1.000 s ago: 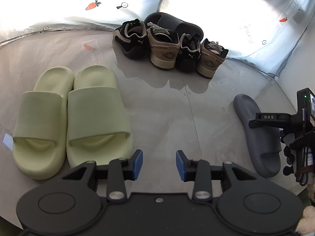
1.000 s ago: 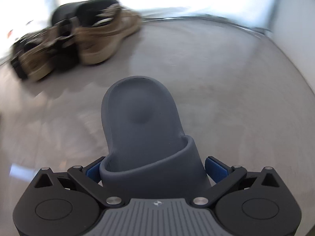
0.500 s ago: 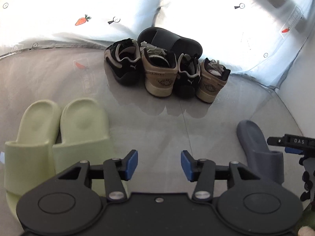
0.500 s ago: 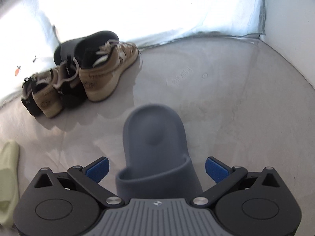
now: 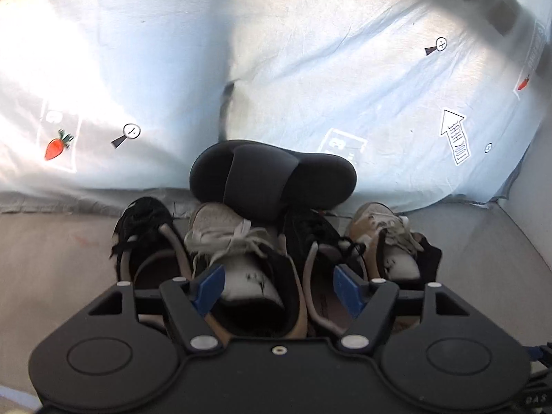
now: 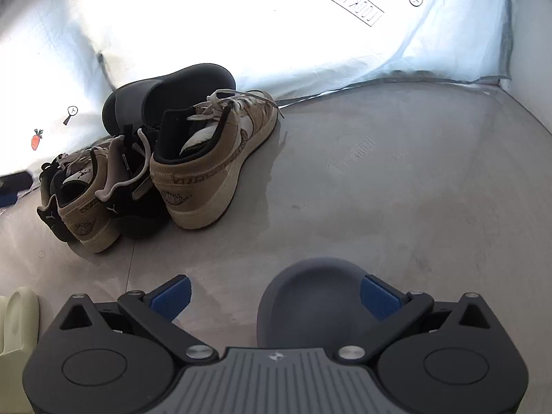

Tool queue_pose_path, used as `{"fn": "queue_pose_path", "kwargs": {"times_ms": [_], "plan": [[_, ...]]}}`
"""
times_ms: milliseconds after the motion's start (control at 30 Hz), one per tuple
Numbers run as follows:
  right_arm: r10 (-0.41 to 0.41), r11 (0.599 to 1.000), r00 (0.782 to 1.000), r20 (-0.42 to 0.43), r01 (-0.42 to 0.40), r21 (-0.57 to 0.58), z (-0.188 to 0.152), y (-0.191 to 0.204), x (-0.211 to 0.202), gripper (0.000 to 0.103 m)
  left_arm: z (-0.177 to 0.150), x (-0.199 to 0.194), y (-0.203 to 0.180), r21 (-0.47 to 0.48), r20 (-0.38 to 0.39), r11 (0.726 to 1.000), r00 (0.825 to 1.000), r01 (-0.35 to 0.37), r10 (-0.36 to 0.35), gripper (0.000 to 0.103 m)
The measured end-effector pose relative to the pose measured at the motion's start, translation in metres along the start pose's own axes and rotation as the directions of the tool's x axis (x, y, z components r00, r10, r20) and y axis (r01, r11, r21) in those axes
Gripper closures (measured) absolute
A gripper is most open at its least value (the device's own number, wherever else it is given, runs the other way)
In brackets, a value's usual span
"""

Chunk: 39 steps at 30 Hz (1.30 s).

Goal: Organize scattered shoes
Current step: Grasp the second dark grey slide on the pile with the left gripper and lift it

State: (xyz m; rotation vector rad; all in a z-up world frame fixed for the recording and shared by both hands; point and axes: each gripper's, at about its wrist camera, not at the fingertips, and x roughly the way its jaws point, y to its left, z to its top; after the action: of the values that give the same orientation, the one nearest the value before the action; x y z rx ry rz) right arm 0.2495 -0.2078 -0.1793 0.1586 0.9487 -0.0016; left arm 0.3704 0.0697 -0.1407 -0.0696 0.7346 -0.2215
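Right wrist: grey slide [image 6: 310,303] lies against right fingers [image 6: 379,296], unclamped.

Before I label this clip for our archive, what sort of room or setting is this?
Probably a home floor set up for recording. A printed sheet with carrots and a "look here" arrow hangs as a backdrop, sneakers and a dark slide sandal sit on a smooth grey floor.

Four sneakers [image 5: 248,269] stand side by side (touching), a slide [image 5: 272,176] behind them.
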Motion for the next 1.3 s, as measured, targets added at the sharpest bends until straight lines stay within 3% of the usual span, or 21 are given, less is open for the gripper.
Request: {"fn": "queue_pose_path", "kwargs": {"times_ms": [200,333,400,533,667,800,900,1067,1300], "plan": [[0.059,0.997,0.998,0.001,-0.059,0.057,0.023,0.004,0.036,0.0,0.051,0.094,0.005,0.067,-0.058,0.998,0.998,-0.003,0.007,0.031],[0.057,0.996,0.998,-0.021,-0.056,0.071,0.029,0.003,0.056,0.0,0.072,0.146,0.014,0.09,-0.103,0.996,0.995,-0.007,0.017,0.031],[0.052,0.996,0.998,-0.03,-0.05,0.071,0.03,0.002,0.064,0.0,0.076,0.158,0.016,0.1,-0.111,0.995,0.994,-0.012,0.023,0.031],[0.044,0.996,0.998,-0.043,-0.04,0.079,0.03,-0.002,0.076,0.0,0.082,0.178,0.019,0.128,-0.132,0.992,0.991,-0.001,0.018,0.02],[0.039,0.996,0.998,-0.054,-0.034,0.087,0.031,-0.005,0.086,0.0,0.082,0.194,0.012,0.215,-0.162,0.977,0.986,-0.001,0.037,0.02],[0.034,0.996,0.998,-0.05,-0.03,0.08,0.035,-0.002,0.094,0.0,0.088,0.218,0.008,0.235,-0.243,0.972,0.968,-0.011,0.069,0.019],[0.038,0.996,0.998,-0.042,-0.035,0.077,0.036,0.0,0.096,0.0,0.09,0.217,0.01,0.178,-0.229,0.983,0.97,-0.035,0.076,0.022],[0.039,0.994,0.999,-0.032,-0.036,0.1,0.034,-0.002,0.093,0.0,0.084,0.195,0.009,0.151,-0.118,0.986,0.989,-0.07,0.088,0.025],[0.02,0.994,1.0,-0.01,-0.019,0.103,0.035,-0.006,0.082,0.0,0.089,0.113,0.009,0.006,0.03,0.999,0.999,-0.042,0.042,0.025]]}}
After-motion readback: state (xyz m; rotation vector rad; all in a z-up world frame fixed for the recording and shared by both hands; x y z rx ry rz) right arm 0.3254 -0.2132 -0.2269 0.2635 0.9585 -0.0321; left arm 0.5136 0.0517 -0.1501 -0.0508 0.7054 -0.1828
